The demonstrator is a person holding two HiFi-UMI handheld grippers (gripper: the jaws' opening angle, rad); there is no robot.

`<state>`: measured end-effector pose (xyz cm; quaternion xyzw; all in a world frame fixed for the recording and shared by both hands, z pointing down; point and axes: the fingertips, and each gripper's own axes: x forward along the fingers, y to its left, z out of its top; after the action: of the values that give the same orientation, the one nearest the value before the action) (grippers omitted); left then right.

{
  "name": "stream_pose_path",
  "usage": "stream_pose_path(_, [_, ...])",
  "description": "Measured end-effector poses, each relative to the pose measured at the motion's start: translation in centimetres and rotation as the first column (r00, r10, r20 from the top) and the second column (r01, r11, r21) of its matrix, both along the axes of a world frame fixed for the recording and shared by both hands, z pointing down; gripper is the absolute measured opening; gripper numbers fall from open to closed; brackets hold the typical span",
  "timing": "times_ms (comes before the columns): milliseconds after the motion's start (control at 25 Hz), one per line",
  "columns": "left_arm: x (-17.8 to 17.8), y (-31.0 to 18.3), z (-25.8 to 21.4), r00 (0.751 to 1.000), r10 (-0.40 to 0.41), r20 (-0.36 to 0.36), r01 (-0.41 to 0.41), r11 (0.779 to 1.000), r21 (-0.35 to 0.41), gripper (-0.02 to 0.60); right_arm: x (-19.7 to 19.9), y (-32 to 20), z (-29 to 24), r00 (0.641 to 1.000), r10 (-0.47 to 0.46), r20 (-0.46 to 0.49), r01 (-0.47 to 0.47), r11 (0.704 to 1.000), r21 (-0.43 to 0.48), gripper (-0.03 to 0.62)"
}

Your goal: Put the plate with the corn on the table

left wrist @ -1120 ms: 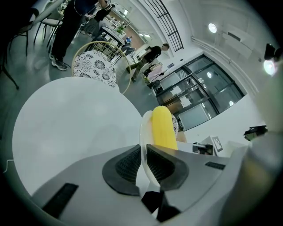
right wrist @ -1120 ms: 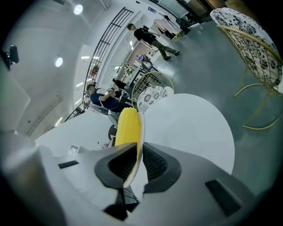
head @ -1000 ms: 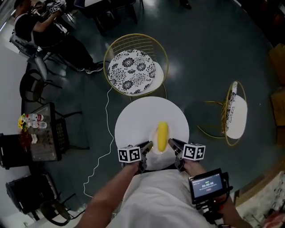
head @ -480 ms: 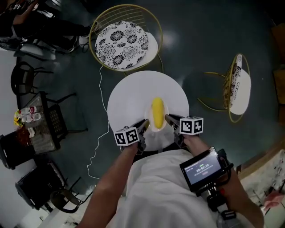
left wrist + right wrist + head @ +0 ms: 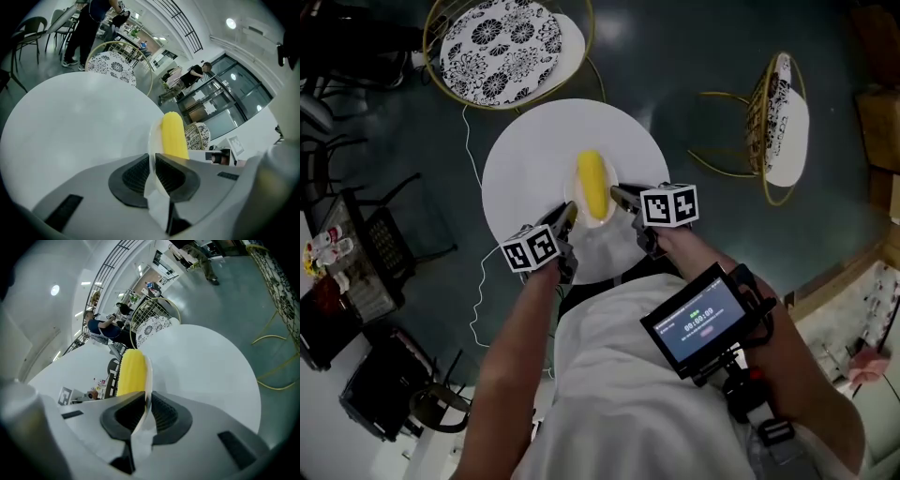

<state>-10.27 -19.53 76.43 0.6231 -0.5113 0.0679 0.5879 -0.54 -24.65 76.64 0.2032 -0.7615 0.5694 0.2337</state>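
A yellow corn cob lies on a small white plate over the round white table. My left gripper is shut on the plate's left rim and my right gripper on its right rim. In the left gripper view the rim is pinched between the ribbed pads, with the corn just beyond. The right gripper view shows the same pinch on the rim beside the corn. I cannot tell whether the plate touches the tabletop.
A gold wire chair with a patterned cushion stands beyond the table, and a second one to the right. Black chairs and a side table with bottles are at the left. A white cable runs across the floor.
Both grippers have kept their hold on the plate and carried it a little farther in over the table. The head view has swung, so the table sits higher in the frame.
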Motion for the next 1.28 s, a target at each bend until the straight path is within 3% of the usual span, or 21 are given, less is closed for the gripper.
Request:
stream_pose_path(280, [-0.3,-2.5,1.1,0.999,-0.005,0.044,0.006,1.000,-0.012,0.046,-0.3,-2.3,1.3,0.998,0.029,-0.051,-0.028,0.999,0.018,0.051])
stream_pose_path(800, [-0.9,-4.1,2.2,0.996,-0.031,0.089,0.034,0.999,-0.029,0.046,-1.3,-4.1,2.3,0.990,-0.020,-0.141,0.031,0.996,0.078,0.052])
stream_pose_path(1280, [-0.9,-4.1,2.5,0.982,0.044,0.183,-0.033,0.997,-0.063,0.048,-1.5,-4.1,2.3,0.982,-0.065,-0.176,0.087,0.988,0.125,0.052])
